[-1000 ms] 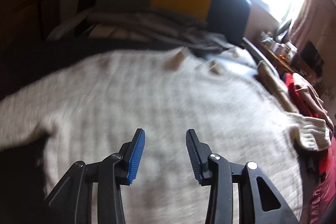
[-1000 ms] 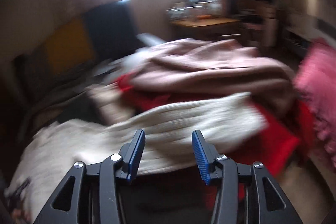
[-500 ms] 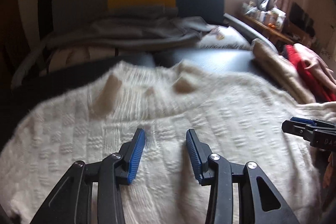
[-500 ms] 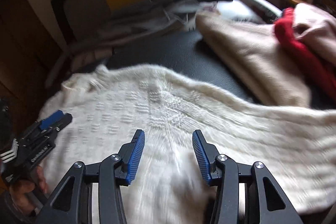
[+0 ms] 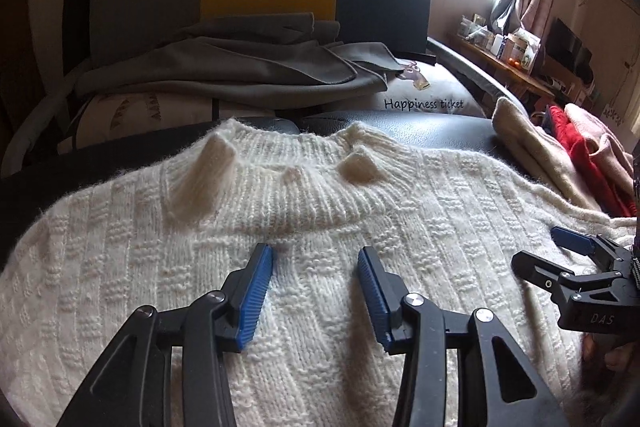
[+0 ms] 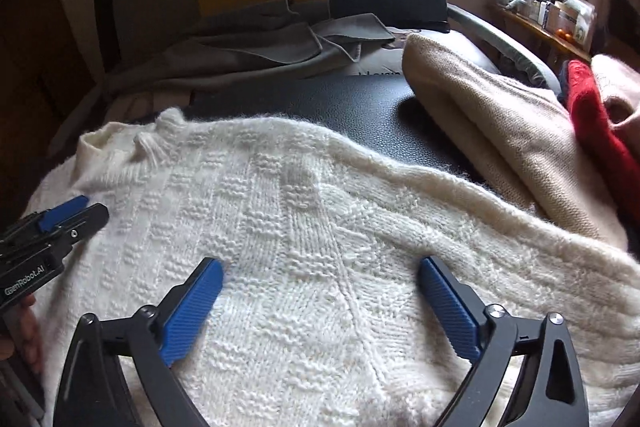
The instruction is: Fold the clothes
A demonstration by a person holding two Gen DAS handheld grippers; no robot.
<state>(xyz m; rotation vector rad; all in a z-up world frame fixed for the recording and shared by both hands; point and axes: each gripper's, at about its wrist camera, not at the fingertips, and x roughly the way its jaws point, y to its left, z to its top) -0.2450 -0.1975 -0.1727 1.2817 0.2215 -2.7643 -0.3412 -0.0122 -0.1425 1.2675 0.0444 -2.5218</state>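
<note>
A cream knit sweater (image 5: 320, 227) lies spread flat on a black leather seat, collar (image 5: 288, 163) toward the back. My left gripper (image 5: 316, 267) is open and empty just above the chest, below the collar. My right gripper (image 6: 320, 279) is open wide and empty over the sweater (image 6: 304, 227) near its right shoulder and sleeve. The right gripper also shows at the right edge of the left wrist view (image 5: 576, 267). The left gripper shows at the left edge of the right wrist view (image 6: 60, 219).
A folded beige garment (image 6: 500, 139) lies to the right of the sweater, with red (image 6: 592, 115) and pink clothes beyond it. Grey cloth (image 5: 240, 67) and a printed pillow (image 5: 424, 99) lie behind the collar. Bare black seat (image 6: 360, 107) shows between them.
Both grippers have swung in over the sweater and come closer to it. The right gripper's jaws have opened wider. The sweater lies as it did.
</note>
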